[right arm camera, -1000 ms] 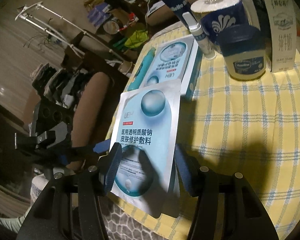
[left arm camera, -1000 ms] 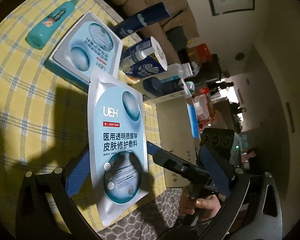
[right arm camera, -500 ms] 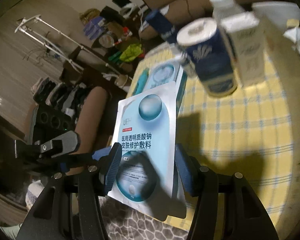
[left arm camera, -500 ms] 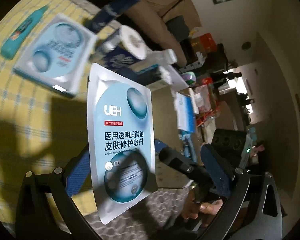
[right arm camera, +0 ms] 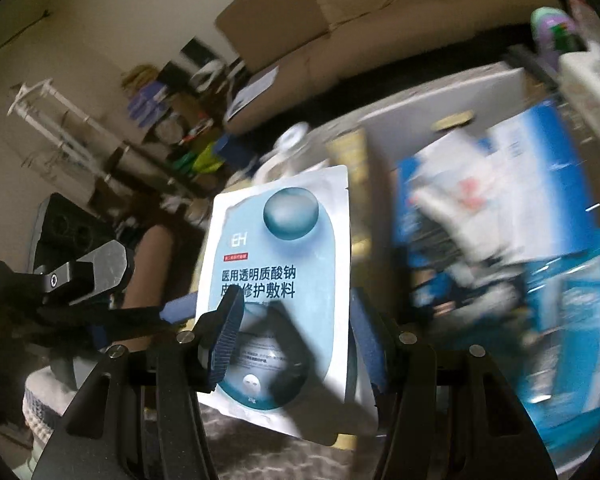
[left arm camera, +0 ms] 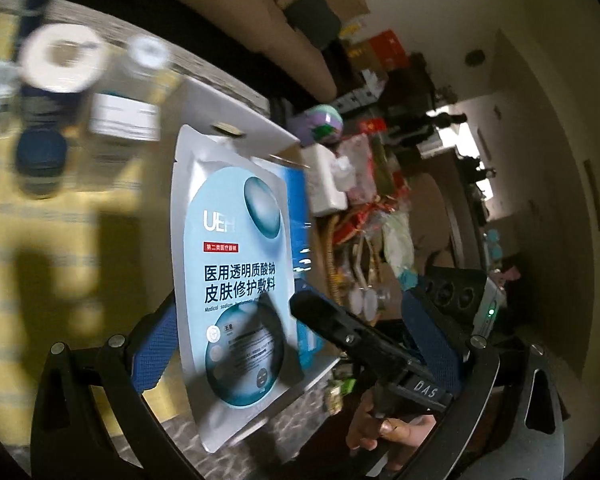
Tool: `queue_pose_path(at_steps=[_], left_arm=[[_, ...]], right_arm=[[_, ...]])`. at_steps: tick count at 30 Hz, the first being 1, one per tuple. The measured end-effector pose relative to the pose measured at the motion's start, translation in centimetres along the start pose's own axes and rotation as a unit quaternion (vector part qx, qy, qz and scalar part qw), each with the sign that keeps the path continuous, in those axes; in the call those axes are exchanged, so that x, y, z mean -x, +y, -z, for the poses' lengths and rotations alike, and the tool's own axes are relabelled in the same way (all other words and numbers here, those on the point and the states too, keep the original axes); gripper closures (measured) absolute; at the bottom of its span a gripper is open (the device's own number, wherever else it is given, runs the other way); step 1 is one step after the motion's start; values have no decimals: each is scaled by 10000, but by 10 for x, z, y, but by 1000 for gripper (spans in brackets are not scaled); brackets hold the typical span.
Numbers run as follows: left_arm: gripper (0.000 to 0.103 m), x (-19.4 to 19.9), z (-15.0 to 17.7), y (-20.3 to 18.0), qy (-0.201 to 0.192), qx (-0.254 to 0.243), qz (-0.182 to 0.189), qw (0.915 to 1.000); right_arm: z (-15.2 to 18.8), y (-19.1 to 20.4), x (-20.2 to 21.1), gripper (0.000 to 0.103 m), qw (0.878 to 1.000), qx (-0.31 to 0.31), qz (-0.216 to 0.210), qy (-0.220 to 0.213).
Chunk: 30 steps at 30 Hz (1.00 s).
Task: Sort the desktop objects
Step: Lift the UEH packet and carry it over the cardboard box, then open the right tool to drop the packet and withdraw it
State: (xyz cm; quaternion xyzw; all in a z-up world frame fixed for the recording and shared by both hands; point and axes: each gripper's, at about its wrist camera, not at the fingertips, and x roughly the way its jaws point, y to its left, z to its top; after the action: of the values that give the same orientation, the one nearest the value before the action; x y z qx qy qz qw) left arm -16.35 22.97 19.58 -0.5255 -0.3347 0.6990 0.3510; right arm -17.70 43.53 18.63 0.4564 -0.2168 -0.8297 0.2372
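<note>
Hanging clear of the yellow tablecloth (left arm camera: 60,208), the mask sachet (right arm camera: 284,280) stands with its long axis running up the frame, along the fingers. The right gripper (right arm camera: 294,340) is nearer: half-spread, its 2 pads sit at the sachet's side edges and appear to clamp it. The left gripper (left arm camera: 290,306) is spread wide, only 1 pad beside the sachet. The white box (right arm camera: 440,96) lies beyond, upper right.

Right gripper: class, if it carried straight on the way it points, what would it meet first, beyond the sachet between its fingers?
Probably the white-capped bottle peeking above the mask sachet that the right gripper holds. Blur and hidden depth leave this unsure.
</note>
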Motion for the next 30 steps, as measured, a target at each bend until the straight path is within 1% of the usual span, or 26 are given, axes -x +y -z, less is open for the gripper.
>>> queue_pose_path(at_steps=[3, 5, 10, 13, 14, 15, 17, 18, 20, 22, 23, 27, 30], left_arm=[[0, -37, -15, -12, 97, 39, 121, 9999], [0, -60, -27, -15, 109, 78, 108, 9999], [0, -106, -50, -7, 145, 79, -224, 9996], [0, -121, -60, 10, 114, 124, -548, 9984], [0, -123, -63, 16, 111, 137, -665, 9976], [0, -124, -65, 23, 127, 176, -811, 9965], [0, -121, -66, 31, 163, 175, -907, 9956], [0, -118, -65, 33, 185, 141, -922, 9955], [0, -113, -62, 32, 202, 36, -857, 9961], [0, -102, -58, 26, 172, -66, -774, 9968], [0, -95, -57, 23, 160, -88, -697, 9974], [0, -71, -56, 11, 132, -234, -580, 9980], [0, -45, -45, 1, 119, -488, -570, 9971]], right_arm=[[-22, -34, 18, 46, 9995, -220, 64, -197], [-36, -56, 23, 46, 9990, -321, 129, -275], [-68, -98, 17, 46, 9978, -495, 188, -397], [-75, -118, 0, 46, 9971, -628, 130, -415], [-75, -123, -13, 46, 9970, -672, 154, -360], [-73, -126, -22, 46, 9970, -698, 190, -290], [-66, -134, -45, 46, 9963, -776, 356, -38], [-62, -139, -54, 46, 9959, -812, 394, 54], [-57, -145, -58, 46, 9955, -870, 375, 19], [-54, -150, -53, 46, 9948, -982, 236, -114], [-54, -151, -51, 46, 9946, -998, 247, -124], [-51, -147, -33, 46, 9950, -908, 359, -210], [-47, -138, -13, 45, 9950, -778, 571, -268]])
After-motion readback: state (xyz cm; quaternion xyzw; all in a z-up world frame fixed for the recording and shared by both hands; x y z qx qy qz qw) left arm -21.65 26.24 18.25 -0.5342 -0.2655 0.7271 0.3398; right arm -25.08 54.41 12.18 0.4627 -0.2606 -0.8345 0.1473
